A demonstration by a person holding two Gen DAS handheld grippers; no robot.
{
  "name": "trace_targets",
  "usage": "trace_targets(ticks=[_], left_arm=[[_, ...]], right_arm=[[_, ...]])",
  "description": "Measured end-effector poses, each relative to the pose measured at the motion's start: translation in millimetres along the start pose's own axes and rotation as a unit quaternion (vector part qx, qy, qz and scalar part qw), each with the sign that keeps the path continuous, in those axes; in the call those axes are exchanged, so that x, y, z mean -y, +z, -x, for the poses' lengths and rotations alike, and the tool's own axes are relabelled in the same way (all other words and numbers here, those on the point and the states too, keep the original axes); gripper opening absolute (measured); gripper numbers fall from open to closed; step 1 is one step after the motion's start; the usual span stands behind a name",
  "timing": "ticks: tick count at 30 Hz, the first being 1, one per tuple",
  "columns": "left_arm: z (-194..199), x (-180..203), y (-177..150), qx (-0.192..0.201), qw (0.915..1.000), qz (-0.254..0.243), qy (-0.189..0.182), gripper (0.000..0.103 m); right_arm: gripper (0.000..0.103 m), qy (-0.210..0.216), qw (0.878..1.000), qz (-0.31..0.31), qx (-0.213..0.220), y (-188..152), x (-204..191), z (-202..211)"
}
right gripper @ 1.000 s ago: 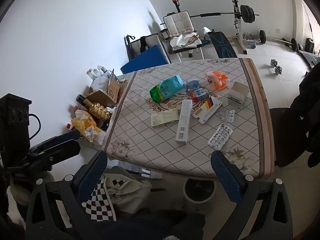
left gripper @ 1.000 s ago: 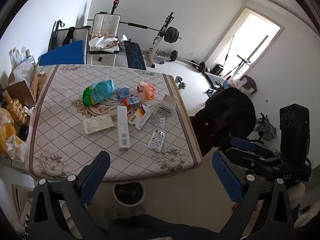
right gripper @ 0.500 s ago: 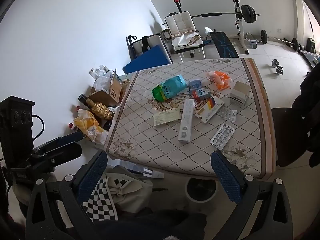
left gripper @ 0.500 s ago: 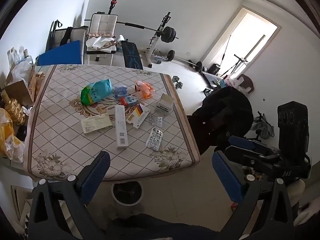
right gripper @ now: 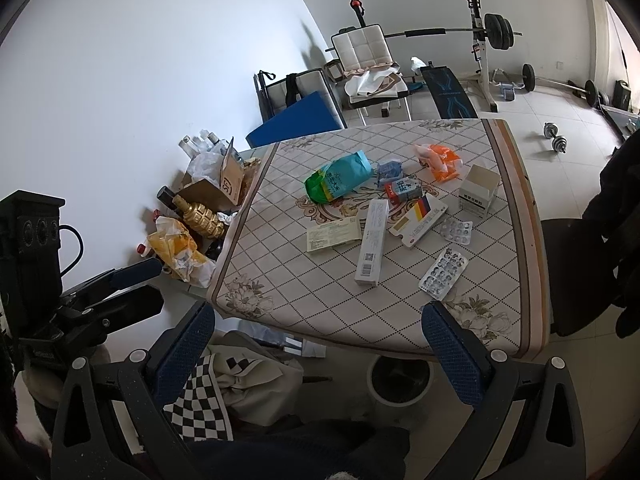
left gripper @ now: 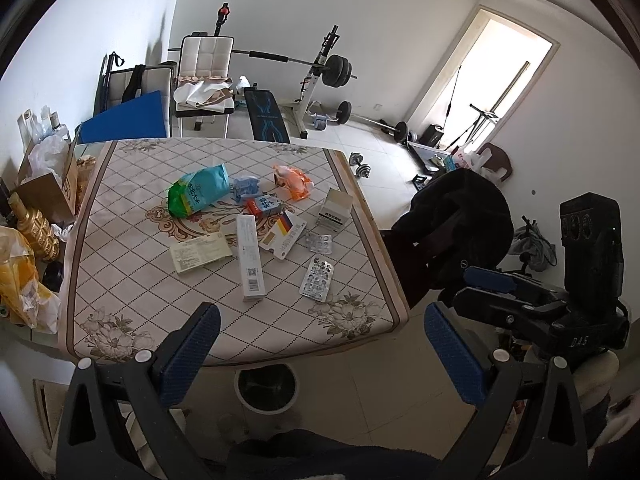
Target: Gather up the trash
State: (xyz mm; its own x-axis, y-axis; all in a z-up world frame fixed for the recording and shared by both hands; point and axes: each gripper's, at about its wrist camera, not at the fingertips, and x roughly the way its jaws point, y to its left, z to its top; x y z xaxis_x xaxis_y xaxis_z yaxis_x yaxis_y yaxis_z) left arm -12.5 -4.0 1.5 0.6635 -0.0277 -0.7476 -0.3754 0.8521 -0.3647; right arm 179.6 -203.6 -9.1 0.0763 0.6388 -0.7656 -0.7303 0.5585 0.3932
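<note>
Trash lies on a table [left gripper: 120,288] with a diamond-pattern cloth: a green and blue bag [left gripper: 198,194], a long white box [left gripper: 250,256], a paper slip [left gripper: 200,252], blister packs [left gripper: 317,278], an orange wrapper [left gripper: 292,178], and a small white box [left gripper: 336,210]. A round bin [left gripper: 266,388] stands on the floor under the table's near edge; it also shows in the right wrist view [right gripper: 400,378]. My left gripper [left gripper: 320,352] is open and empty, above the table's near edge. My right gripper [right gripper: 320,352] is open and empty, also short of the table.
A cardboard box, bottles and a yellow bag [right gripper: 178,252] crowd the table's left side. A dark chair with a coat [left gripper: 460,220] stands to the right. A checkered bag [right gripper: 224,384] lies on the floor. Weight bench and barbells stand behind.
Both views have shifted slightly; the left view has drifted a little and the table sits a bit farther off. Both grippers stay open.
</note>
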Motion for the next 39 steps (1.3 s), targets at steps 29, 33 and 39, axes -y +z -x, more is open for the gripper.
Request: trace_targets(ticks=[29, 33, 39], left_arm=[[1.9, 2.0, -0.5, 0.001, 1.0000, 0.000, 0.000, 0.103], [1.6, 2.4, -0.6, 0.001, 1.0000, 0.000, 0.000, 0.103], [1.6, 2.4, -0.5, 0.001, 1.0000, 0.000, 0.000, 0.103]], right_arm=[[0.103, 0.001, 1.000, 0.005, -0.002, -4.1, -0.1, 2.5], [0.103, 0.001, 1.000, 0.007, -0.002, -3.8, -1.1, 2.2], [0.103, 0.000, 1.000, 0.005, -0.001, -3.7, -2.5, 1.9]])
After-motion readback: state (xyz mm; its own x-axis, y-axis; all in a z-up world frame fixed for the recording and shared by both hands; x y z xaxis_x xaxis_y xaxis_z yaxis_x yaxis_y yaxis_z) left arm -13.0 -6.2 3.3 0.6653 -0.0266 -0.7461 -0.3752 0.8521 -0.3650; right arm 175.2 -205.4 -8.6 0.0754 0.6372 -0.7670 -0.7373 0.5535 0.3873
